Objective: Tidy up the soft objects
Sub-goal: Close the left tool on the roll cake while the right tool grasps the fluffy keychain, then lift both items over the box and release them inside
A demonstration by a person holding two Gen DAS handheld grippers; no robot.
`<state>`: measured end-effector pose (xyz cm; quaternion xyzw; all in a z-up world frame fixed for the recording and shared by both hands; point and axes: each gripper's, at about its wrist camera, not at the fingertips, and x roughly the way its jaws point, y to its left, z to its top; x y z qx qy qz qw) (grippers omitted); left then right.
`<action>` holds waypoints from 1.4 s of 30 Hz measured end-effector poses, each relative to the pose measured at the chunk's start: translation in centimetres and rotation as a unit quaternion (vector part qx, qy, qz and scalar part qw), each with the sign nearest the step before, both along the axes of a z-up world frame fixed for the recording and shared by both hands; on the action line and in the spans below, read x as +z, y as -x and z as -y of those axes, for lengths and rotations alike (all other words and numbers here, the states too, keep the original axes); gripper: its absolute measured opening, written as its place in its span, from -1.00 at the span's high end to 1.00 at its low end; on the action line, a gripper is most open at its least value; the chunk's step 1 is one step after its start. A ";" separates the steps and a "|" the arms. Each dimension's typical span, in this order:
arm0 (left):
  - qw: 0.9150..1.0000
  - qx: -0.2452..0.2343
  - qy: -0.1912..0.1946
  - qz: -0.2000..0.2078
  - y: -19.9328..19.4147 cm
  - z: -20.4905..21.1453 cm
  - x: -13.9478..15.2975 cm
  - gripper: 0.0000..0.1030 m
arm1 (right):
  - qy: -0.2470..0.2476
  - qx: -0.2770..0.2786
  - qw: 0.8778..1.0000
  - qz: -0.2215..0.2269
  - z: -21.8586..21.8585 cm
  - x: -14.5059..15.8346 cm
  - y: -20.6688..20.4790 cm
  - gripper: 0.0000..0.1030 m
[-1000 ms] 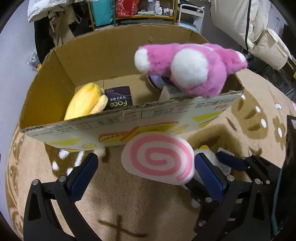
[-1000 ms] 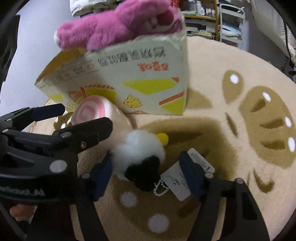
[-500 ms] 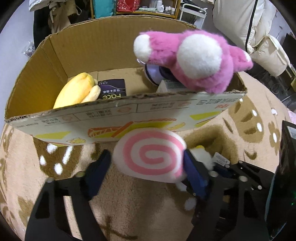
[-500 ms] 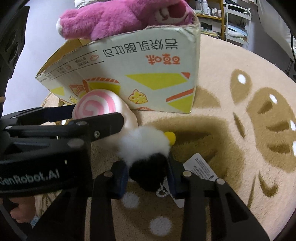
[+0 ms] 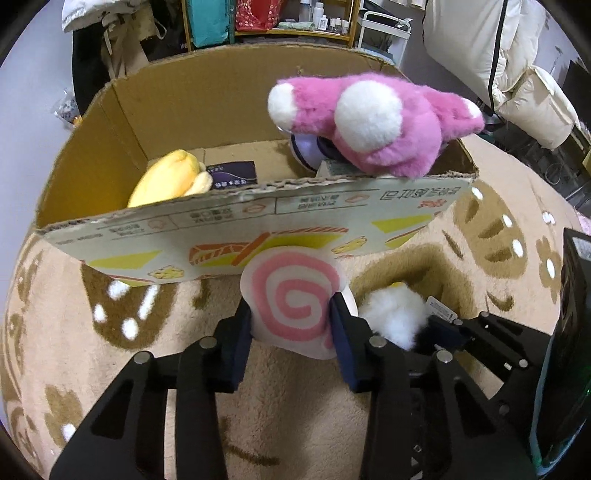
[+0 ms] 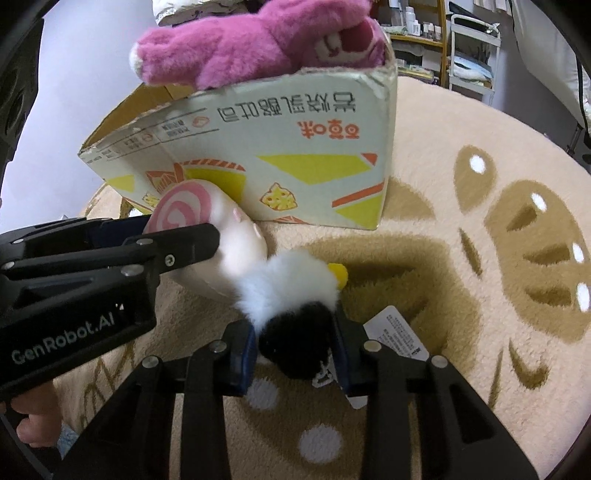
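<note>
My left gripper point(image 5: 290, 321) is shut on a pink-and-white swirl roll plush point(image 5: 291, 295), just in front of the cardboard box point(image 5: 258, 225); the roll also shows in the right wrist view point(image 6: 207, 236). My right gripper point(image 6: 295, 345) is shut on a black-and-white fluffy plush point(image 6: 291, 306) with a paper tag point(image 6: 399, 332), low over the rug. A pink bear plush point(image 5: 373, 125) lies over the box's near right rim. A yellow plush point(image 5: 166, 181) lies inside the box at the left.
The box stands on a beige rug with brown paw prints point(image 6: 517, 229). A dark card point(image 5: 232, 175) lies on the box floor. Shelves point(image 5: 295, 22) and a white padded jacket point(image 5: 498, 55) stand behind. A dark upright object point(image 5: 569, 332) is at the right edge.
Both grippers closed: the left onto the swirl roll, the right onto the black-and-white plush. Both views have risen slightly and moved closer to the box.
</note>
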<state>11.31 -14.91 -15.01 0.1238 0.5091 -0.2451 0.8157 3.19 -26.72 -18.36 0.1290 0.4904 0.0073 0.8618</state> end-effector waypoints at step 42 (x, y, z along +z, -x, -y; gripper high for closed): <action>0.957 0.103 0.087 0.256 1.3 -7.6 15.9 0.27 | -0.004 0.003 0.974 0.226 -0.1 17.3 -0.4 0.31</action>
